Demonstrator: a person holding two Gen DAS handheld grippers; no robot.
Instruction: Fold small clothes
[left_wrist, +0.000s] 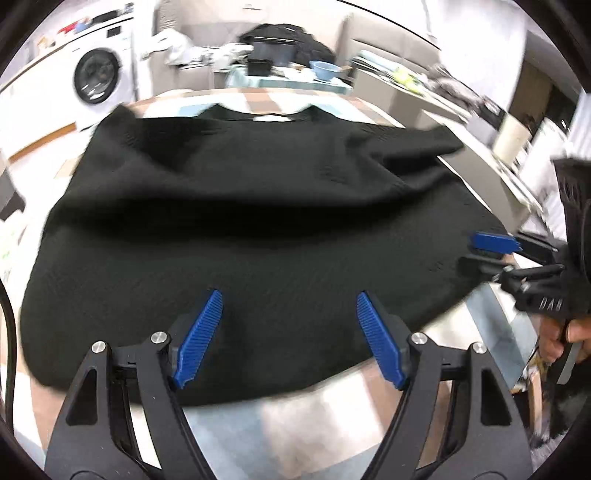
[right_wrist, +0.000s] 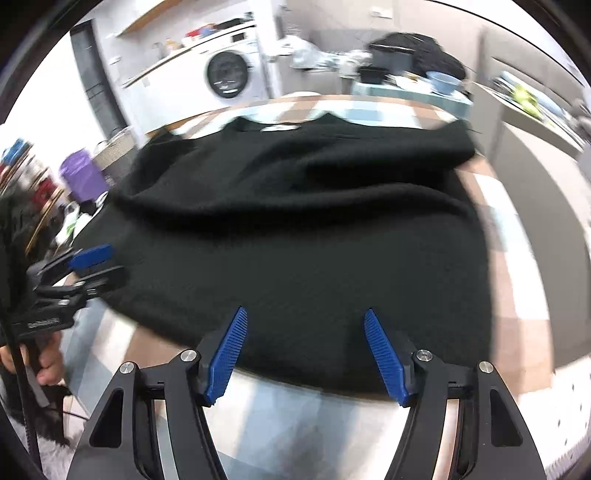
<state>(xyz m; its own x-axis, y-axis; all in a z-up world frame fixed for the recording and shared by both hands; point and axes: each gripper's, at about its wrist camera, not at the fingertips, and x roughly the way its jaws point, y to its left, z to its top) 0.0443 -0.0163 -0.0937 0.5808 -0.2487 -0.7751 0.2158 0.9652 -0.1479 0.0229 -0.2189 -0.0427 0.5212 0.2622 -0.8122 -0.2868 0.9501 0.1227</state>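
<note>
My black top (left_wrist: 251, 221) lies spread flat on the table (left_wrist: 325, 413), not yet folded, and my left gripper (left_wrist: 288, 336) and right gripper (right_wrist: 304, 354) both gape empty over its near hem.

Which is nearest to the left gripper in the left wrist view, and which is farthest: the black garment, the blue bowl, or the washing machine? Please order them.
Measured from the left gripper:
1. Black garment: spread on the table directly beneath and ahead of the fingers.
2. Blue bowl: beyond the table's far edge, slightly right.
3. Washing machine: in the background at upper left. It appears farther than the bowl, though blur makes this less certain.
</note>
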